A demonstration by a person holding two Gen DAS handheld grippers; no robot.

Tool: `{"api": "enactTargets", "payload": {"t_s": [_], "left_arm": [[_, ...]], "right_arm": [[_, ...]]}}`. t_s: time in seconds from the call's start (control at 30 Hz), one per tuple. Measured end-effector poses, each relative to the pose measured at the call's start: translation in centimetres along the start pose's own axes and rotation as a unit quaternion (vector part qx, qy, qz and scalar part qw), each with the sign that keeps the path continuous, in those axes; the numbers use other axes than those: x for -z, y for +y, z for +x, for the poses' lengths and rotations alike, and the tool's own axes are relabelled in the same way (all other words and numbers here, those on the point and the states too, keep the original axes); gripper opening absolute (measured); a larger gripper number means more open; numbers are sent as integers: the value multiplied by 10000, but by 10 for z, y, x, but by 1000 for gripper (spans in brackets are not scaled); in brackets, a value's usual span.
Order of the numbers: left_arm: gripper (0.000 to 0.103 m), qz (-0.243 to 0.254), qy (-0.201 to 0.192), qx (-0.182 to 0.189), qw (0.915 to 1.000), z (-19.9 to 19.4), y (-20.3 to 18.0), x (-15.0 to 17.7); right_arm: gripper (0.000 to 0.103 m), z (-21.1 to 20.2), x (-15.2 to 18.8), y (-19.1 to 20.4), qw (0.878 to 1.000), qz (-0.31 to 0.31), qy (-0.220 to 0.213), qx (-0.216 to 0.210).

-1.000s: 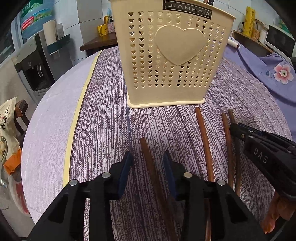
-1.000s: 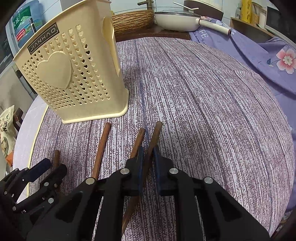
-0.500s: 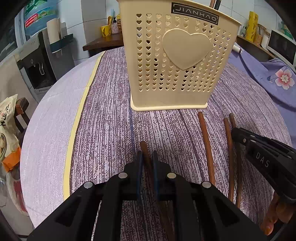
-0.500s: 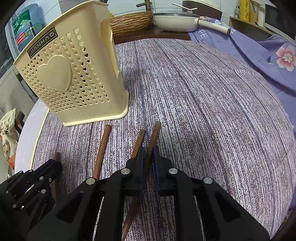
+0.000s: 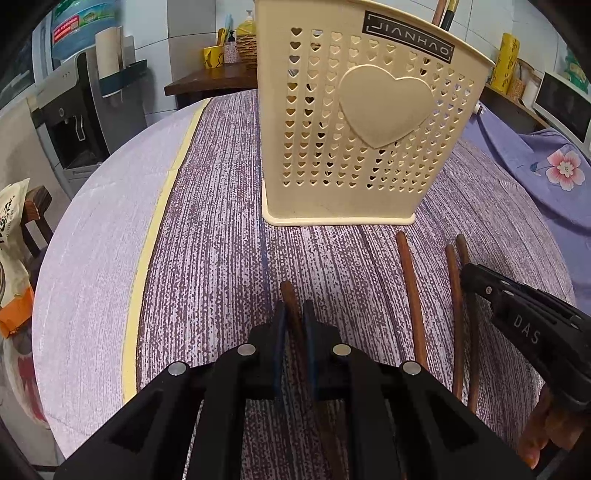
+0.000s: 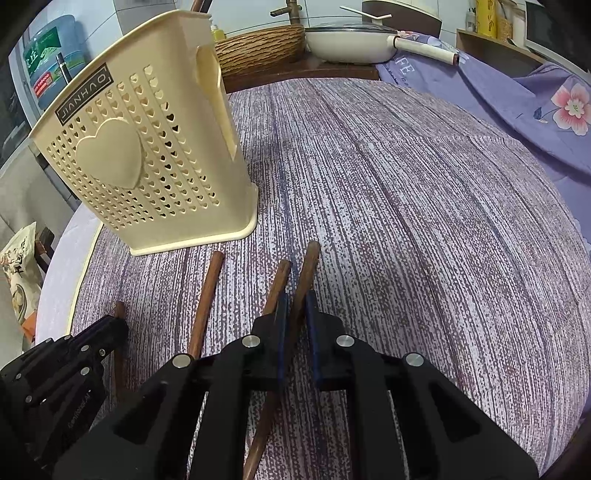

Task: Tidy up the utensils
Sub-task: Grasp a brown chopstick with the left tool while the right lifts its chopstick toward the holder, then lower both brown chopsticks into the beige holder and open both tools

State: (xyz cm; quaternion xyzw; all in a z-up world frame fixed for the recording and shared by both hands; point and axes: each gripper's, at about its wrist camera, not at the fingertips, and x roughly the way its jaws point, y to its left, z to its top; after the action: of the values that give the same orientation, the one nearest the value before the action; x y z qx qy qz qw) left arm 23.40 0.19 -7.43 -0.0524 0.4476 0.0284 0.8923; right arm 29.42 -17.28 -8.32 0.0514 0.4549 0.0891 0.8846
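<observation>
A cream plastic utensil basket (image 5: 369,129) with heart-shaped holes stands upright on the purple streaked tablecloth (image 5: 221,277). Several brown wooden chopsticks lie in front of it. My left gripper (image 5: 295,314) is shut on the leftmost chopstick (image 5: 288,295) near its far end. A single chopstick (image 5: 410,295) and a pair (image 5: 458,302) lie to its right. In the right wrist view my right gripper (image 6: 295,306) is shut on one chopstick (image 6: 309,262) of that pair, its neighbour (image 6: 279,280) just outside the left pad. The basket (image 6: 147,158) stands far left there.
Utensil handles (image 5: 443,14) stick out of the basket's top. A white pan (image 6: 351,40) and a woven basket (image 6: 258,48) sit on a wooden table behind. A floral purple cloth (image 6: 517,103) lies at the right, and a water dispenser (image 5: 74,110) stands past the table's left edge.
My left gripper's jaws closed from wide apart onto the leftmost chopstick. The right gripper kept its grip and stayed in place.
</observation>
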Motion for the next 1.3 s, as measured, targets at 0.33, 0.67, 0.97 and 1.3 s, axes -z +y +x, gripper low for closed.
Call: {"api": "enactTargets", "payload": {"t_s": [0.33,0.67,0.97,1.3], "left_arm": [[9,-130,-262,137,9995,-17,9,-6],[8,-154,-888,360,9953,-70,15,-19],[8,-65,-1330,577,9894,-117,17,-23],[8,28,-1529,710,9857,-145,17,-22]], "right_arm": [[10,-20,-4,-3,9991,115,-308,-265],[8,-91,-17,0,9909,-33,-1182,-650],[8,-158,-16,2,9785,-283,-1763,-1033],[8,-201,-7,7,9698,-492,-2044,-1239]]}}
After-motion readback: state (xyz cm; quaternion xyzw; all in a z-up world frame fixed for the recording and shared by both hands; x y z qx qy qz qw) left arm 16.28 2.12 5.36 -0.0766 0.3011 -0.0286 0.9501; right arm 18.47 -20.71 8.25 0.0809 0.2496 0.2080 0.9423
